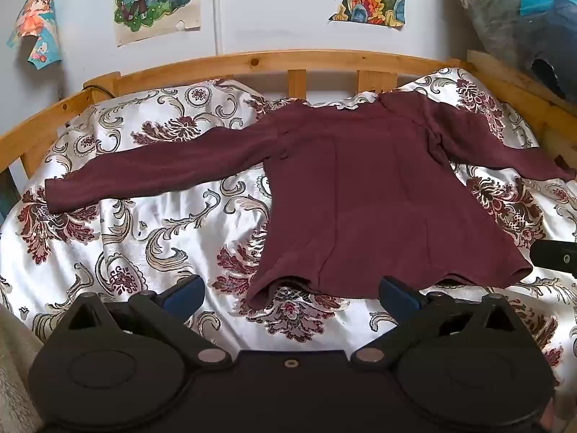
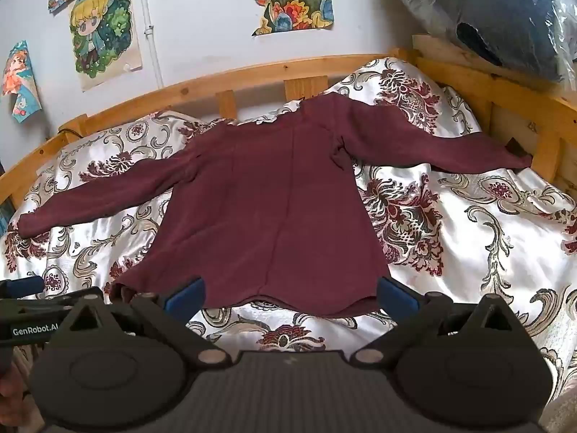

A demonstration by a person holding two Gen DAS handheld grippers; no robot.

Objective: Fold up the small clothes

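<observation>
A maroon long-sleeved top (image 1: 364, 195) lies flat on the bed, both sleeves spread out sideways, hem toward me. It also shows in the right wrist view (image 2: 267, 213). My left gripper (image 1: 292, 294) is open and empty, just in front of the hem's left part. My right gripper (image 2: 290, 294) is open and empty, its blue fingertips (image 2: 185, 297) at the hem's edge, right of the middle. The left gripper shows at the left edge of the right wrist view (image 2: 21, 287).
The bed has a white satin cover with a dark red floral print (image 1: 151, 238). A wooden bed rail (image 1: 252, 61) runs along the back and right side (image 2: 505, 101). A plastic-wrapped bundle (image 2: 505, 18) sits at the right. Posters hang on the wall (image 1: 155, 0).
</observation>
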